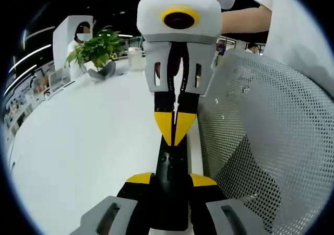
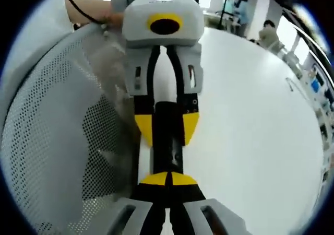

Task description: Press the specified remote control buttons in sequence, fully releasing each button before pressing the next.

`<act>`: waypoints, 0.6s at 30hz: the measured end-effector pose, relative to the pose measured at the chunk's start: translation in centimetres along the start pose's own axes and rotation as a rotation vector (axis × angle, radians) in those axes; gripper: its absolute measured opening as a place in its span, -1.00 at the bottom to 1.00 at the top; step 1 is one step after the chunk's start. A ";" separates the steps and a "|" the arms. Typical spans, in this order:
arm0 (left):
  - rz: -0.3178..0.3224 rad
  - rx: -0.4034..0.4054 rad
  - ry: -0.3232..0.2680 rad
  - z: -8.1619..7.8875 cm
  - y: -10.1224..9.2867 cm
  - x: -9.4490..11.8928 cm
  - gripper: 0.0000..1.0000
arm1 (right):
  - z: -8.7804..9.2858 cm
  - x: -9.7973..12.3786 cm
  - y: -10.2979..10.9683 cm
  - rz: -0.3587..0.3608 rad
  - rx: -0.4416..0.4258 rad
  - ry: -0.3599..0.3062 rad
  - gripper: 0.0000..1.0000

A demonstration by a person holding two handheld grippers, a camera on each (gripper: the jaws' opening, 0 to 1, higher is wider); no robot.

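A black remote control (image 1: pixel 171 168) lies lengthwise between the yellow-tipped jaws of my left gripper (image 1: pixel 172 180), which is shut on its sides. My right gripper (image 1: pixel 175 131) comes in from the far side with its jaws shut together, and its yellow tips rest on the remote's far end. In the right gripper view, the right gripper (image 2: pixel 167 179) is shut, tips down on the near end of the remote (image 2: pixel 168 143). Beyond it, the left gripper (image 2: pixel 167 126) clamps the remote from both sides. The buttons are too dark to make out.
A white table (image 1: pixel 88 141) spreads to one side, also visible as the white table (image 2: pixel 250 115). A white mesh chair back (image 1: pixel 266 141) stands close beside the remote. A potted plant (image 1: pixel 96 47) and people sit at the table's far end.
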State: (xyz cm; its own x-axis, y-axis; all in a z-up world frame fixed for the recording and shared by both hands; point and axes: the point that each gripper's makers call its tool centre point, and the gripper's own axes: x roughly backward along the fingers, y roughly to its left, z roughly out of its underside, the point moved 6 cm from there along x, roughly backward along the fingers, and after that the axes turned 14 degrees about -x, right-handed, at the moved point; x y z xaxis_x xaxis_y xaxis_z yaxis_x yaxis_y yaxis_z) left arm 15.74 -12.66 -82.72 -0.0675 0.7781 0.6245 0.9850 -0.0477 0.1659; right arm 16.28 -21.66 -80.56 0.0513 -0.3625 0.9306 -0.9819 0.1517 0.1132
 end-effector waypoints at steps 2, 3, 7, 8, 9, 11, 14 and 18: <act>0.001 0.000 0.000 0.0 0.0 0.0 -0.51 | -0.1 -0.1 0.0 0.002 -0.004 0.010 -1.00; 0.001 0.000 0.000 0.0 0.0 0.0 -0.51 | -0.1 0.0 -0.1 0.000 -0.011 0.011 -1.00; 0.000 0.001 0.000 0.0 0.0 0.0 -0.51 | 0.3 0.1 -0.2 -0.013 -0.078 -0.037 -1.00; 0.000 0.001 0.000 0.0 0.0 0.0 -0.51 | 0.4 0.1 -0.2 -0.014 -0.107 -0.064 -1.00; 0.000 0.002 0.000 0.0 0.0 0.0 -0.51 | 0.7 0.2 -0.2 -0.014 -0.166 -0.114 -1.00; 0.001 0.002 0.001 0.0 0.0 0.0 -0.51 | 1.1 0.2 -0.2 -0.014 -0.316 -0.216 -1.00; 0.001 0.002 0.001 0.0 0.0 0.0 -0.51 | 1.6 0.2 -0.3 -0.021 -0.503 -0.329 -1.00; 0.000 0.005 0.001 0.0 0.0 0.0 -0.50 | 1.9 -0.1 0.5 -0.119 -0.673 -0.457 -1.00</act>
State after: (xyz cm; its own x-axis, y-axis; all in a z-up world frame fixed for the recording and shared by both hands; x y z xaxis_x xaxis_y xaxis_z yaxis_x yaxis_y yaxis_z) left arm 15.71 -12.62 -82.73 -0.0680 0.7776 0.6251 0.9857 -0.0445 0.1625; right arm 15.44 -23.30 -81.21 -0.0735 -0.7275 0.6822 -0.6481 0.5548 0.5217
